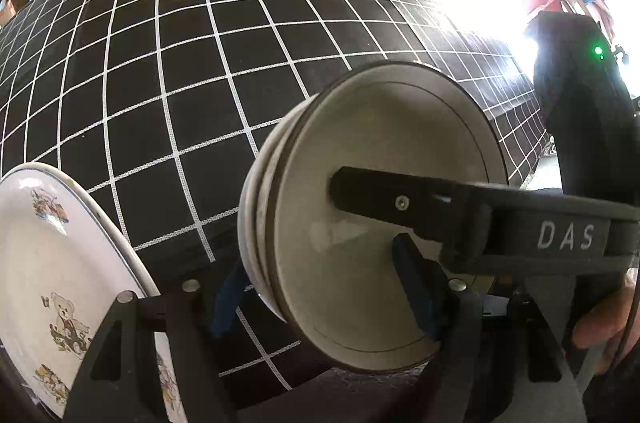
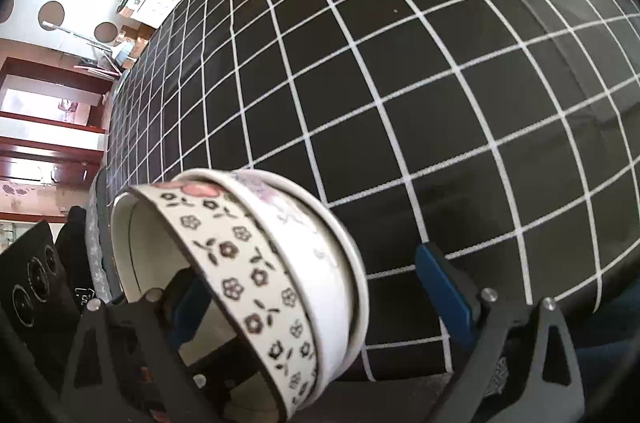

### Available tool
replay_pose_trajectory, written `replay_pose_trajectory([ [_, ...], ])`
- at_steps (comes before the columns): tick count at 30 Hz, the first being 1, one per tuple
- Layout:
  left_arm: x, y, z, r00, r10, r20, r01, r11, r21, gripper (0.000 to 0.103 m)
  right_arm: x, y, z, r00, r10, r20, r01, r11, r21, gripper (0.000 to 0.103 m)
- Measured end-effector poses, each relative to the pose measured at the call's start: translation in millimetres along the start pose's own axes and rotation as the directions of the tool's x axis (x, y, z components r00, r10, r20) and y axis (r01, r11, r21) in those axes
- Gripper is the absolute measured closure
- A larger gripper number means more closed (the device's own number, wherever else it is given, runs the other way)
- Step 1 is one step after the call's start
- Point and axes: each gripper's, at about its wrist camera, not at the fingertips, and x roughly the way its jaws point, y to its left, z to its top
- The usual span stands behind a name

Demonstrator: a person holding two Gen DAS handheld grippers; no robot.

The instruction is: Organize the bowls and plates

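Worktop (image 1: 168,71) is covered in black cloth with a white stitched grid, matte weave, sagging at the near edge. Left wrist view: a nested stack of bowls (image 1: 360,223), glossy off-white ceramic with thin dark rims, at the near edge of the worktop; the left tool (image 1: 324,299) straddles the stack wall, one blue pad (image 1: 416,287) inside the top bowl, the other outside, jaws partly open, pads not clearly pressing. Right tool's black finger, lettered "DAS", reaches across the bowl interior. Only this view shows the plates (image 1: 60,263), flat glossy white with teddy-bear prints, at lower left, and a hand (image 1: 604,327) at the right edge. Right wrist view: same bowls (image 2: 280,271) from the side, showing what the other misses: a black flower-print band and pink floral decoration on the outer walls. Right tool (image 2: 320,291) stands wide open around the rim, blue pad (image 2: 444,299) clear of the ceramic, gripping nothing.
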Motion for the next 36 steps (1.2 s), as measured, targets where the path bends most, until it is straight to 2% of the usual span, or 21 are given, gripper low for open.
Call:
replay_pose_trajectory([
  [3,-1,0,3,1.0,0.004,0.0,-0.004,1.0,0.002,0.033,-3,-8,-2,1.0,0.017,-0.01,-0.017,1.0,-0.002,0.007],
  [11,5,-3,12,1.0,0.001,-0.003,-0.001,1.0,-0.002,0.03,4,-2,-1,0.99,0.135,-0.049,-0.134,0.991,0.023,0.023],
  [14,8,-4,14,1.0,-0.001,0.001,0.001,1.0,-0.002,0.03,2,-1,-6,0.991,0.128,-0.035,-0.128,0.992,0.009,0.024],
  [22,6,1,13,1.0,-0.012,0.003,0.012,1.0,-0.028,0.029,-9,-20,-17,0.985,0.174,-0.002,-0.174,0.982,0.081,0.033],
  [27,6,3,16,1.0,-0.012,0.014,0.013,0.998,-0.066,0.028,-10,-25,-23,0.984,0.175,-0.014,-0.172,0.978,0.121,0.035],
  [31,0,-1,16,1.0,0.009,0.024,-0.007,0.999,-0.049,0.028,-14,-33,-27,0.983,0.182,-0.009,-0.178,0.972,0.151,0.036],
  [36,-3,-9,15,1.0,-0.009,0.024,0.01,0.999,-0.052,0.028,-21,-27,-31,0.988,0.155,0.007,-0.155,0.983,0.101,0.036],
])
